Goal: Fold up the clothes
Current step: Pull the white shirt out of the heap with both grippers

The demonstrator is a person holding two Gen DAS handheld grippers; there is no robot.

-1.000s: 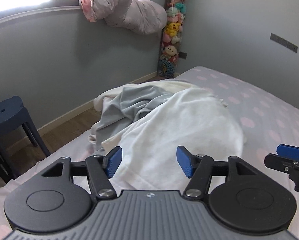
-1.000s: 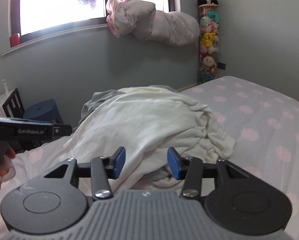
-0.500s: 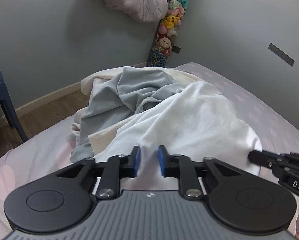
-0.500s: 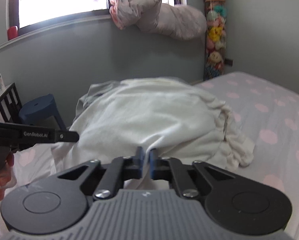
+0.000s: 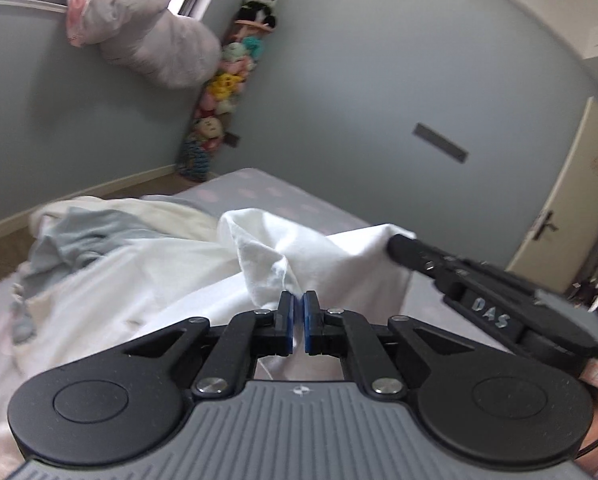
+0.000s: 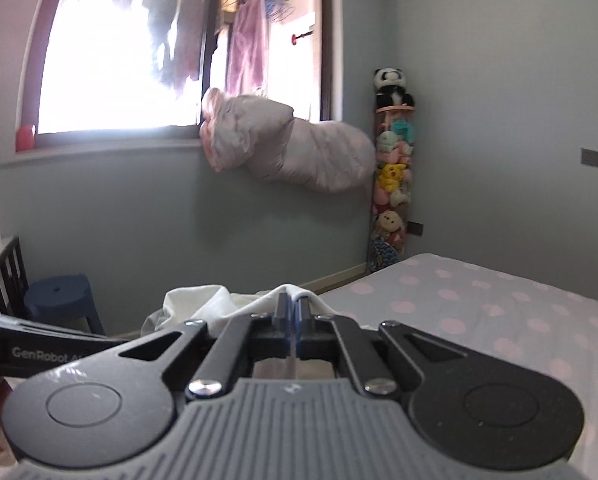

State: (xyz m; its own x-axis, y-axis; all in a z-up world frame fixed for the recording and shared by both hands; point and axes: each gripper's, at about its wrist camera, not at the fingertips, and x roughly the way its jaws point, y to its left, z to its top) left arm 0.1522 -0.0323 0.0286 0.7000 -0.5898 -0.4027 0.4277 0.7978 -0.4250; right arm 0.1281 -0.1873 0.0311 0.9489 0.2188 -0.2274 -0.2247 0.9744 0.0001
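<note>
grey garment (image 5: 79, 240) shows from left wrist only.

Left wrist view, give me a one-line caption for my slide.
Left claw pinches a white garment raised off the polka-dot bed, right claw gripping its other edge.

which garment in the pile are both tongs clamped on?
The white garment on top; left tongs and right tongs both pinch it. The grey-blue one lies untouched behind.
</note>
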